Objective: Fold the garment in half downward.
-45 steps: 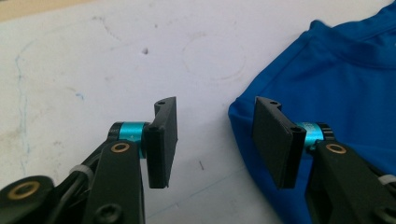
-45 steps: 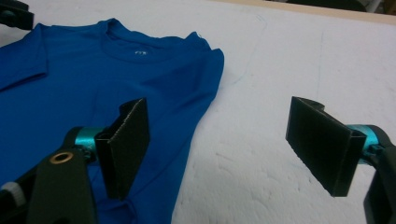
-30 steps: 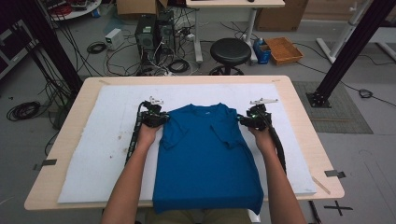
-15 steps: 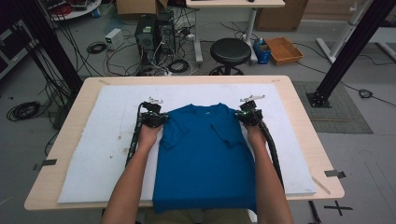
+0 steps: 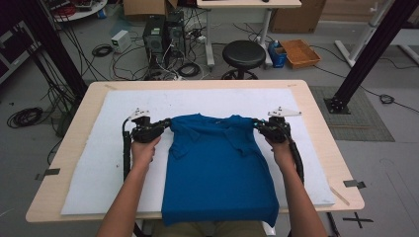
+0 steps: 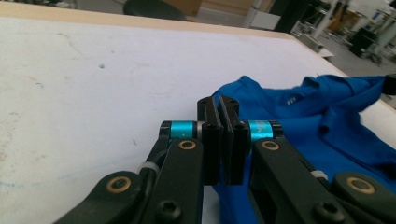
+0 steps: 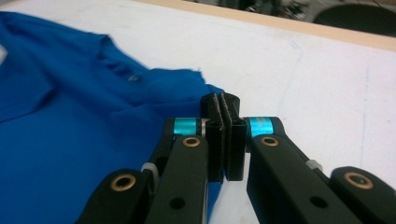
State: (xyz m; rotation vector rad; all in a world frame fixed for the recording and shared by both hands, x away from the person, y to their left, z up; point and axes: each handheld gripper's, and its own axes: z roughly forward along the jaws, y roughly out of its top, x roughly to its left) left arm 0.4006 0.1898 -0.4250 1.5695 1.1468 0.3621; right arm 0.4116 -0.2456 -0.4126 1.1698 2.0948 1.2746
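Blue polo shirt (image 5: 220, 168) spread flat on the white mat (image 5: 89, 177), collar toward the far edge, hem over the near edge of the table (image 5: 326, 113). Forearms entering from below, running forward along either side of the shirt, hands (image 5: 143, 152) level with its shoulders. Left gripper (image 5: 167, 123) at the left shoulder, jaws pressed together, pinching the fabric edge. Right gripper (image 5: 257, 125) at the right shoulder, jaws likewise closed on a fold of blue cloth. Both grippers low, just above the mat.

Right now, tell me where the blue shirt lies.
In the high view the blue shirt lies mid-table on the white mat, between the left gripper and right gripper, its hem overhanging the near edge.
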